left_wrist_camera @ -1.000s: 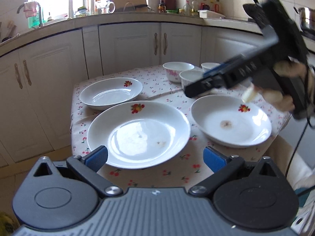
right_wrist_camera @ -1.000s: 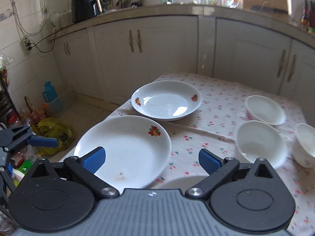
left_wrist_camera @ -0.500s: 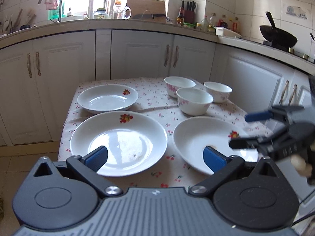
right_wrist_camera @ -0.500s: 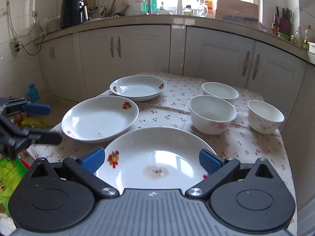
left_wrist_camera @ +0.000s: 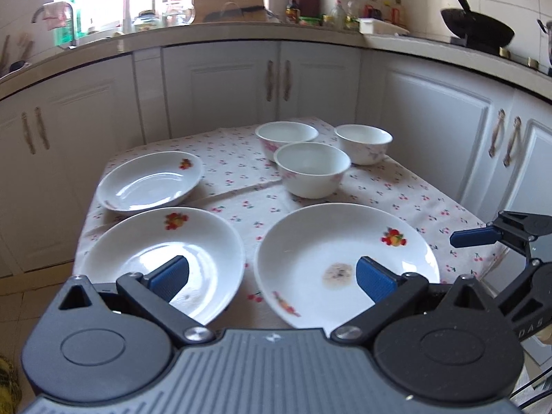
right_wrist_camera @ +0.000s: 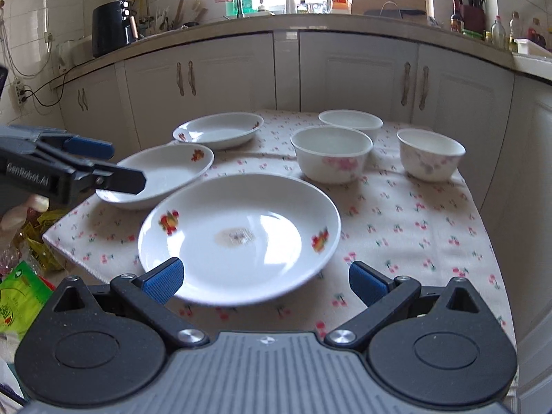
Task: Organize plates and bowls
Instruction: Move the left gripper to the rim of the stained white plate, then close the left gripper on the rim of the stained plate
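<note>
Three white plates with fruit prints lie on a cherry-print tablecloth (left_wrist_camera: 241,169): a near-right plate (left_wrist_camera: 345,252) with a brown stain, a near-left plate (left_wrist_camera: 162,255) and a far-left plate (left_wrist_camera: 151,181). Three white bowls (left_wrist_camera: 312,169) stand at the back right. My left gripper (left_wrist_camera: 272,276) is open and empty above the near edge, over the two near plates. My right gripper (right_wrist_camera: 264,279) is open and empty, over the near rim of the stained plate (right_wrist_camera: 238,234). The bowls (right_wrist_camera: 331,153) also show in the right wrist view.
White kitchen cabinets (left_wrist_camera: 220,82) wrap around behind the small table. The left gripper (right_wrist_camera: 69,169) shows at the left of the right wrist view. The right gripper (left_wrist_camera: 500,238) shows at the right edge of the left wrist view. Bags (right_wrist_camera: 20,289) lie on the floor left.
Both grippers have drawn back and swung toward the table's near edge. The right gripper left its place above the plates and now hangs low at the right. No dish has moved.
</note>
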Demonstrator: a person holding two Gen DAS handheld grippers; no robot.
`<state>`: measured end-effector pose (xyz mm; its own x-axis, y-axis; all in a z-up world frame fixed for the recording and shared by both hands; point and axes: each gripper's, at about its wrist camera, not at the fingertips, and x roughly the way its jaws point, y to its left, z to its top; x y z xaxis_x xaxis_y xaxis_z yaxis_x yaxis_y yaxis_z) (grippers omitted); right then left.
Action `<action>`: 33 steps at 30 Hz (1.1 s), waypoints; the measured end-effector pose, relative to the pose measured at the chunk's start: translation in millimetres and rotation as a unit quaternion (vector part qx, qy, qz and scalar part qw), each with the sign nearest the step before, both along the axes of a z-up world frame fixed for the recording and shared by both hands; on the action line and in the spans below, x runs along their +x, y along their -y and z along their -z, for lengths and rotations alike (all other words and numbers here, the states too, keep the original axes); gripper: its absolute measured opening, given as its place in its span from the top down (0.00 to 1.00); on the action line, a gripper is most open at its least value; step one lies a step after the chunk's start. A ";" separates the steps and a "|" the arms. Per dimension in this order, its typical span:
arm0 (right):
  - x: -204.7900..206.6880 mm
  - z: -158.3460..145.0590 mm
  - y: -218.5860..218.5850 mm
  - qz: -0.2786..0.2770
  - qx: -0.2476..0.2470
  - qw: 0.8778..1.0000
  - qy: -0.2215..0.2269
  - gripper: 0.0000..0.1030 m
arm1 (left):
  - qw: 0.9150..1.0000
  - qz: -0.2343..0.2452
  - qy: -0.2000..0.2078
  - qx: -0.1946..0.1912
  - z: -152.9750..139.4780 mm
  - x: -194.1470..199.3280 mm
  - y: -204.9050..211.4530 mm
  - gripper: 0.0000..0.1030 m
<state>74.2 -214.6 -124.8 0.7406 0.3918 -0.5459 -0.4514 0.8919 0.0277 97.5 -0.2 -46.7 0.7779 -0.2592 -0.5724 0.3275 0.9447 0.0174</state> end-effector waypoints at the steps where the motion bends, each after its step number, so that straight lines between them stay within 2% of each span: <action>1: -0.8 1.7 2.0 0.001 -0.001 1.000 -0.002 0.00 | 1.000 0.003 -0.002 0.003 0.6 2.0 3.6 0.01; 12: 1.3 12.0 9.9 -0.037 0.009 0.999 -0.017 0.00 | 0.999 0.024 -0.026 0.021 7.3 29.0 25.5 0.01; 20: 5.8 20.1 -2.6 -0.072 -0.028 0.997 -0.017 0.00 | 0.994 0.079 -0.053 0.047 14.3 58.9 38.0 0.04; 24: 9.3 22.6 -7.1 -0.076 -0.033 0.996 -0.013 0.00 | 0.990 0.101 -0.079 0.055 20.2 75.8 39.4 0.10; 30: 11.5 26.0 -11.7 -0.082 -0.045 0.996 -0.006 0.00 | 0.984 0.128 -0.095 0.081 24.9 93.3 44.1 0.15; 33: 13.3 27.1 -12.0 -0.085 -0.045 0.995 -0.007 0.00 | 0.979 0.141 -0.110 0.094 27.7 102.3 45.5 0.24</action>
<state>87.5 -202.6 -151.8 0.6596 0.4609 -0.5938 -0.5968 0.8013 -0.0410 199.8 -45.8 -74.4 0.5440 -0.3194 -0.7759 0.5896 0.8035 0.0826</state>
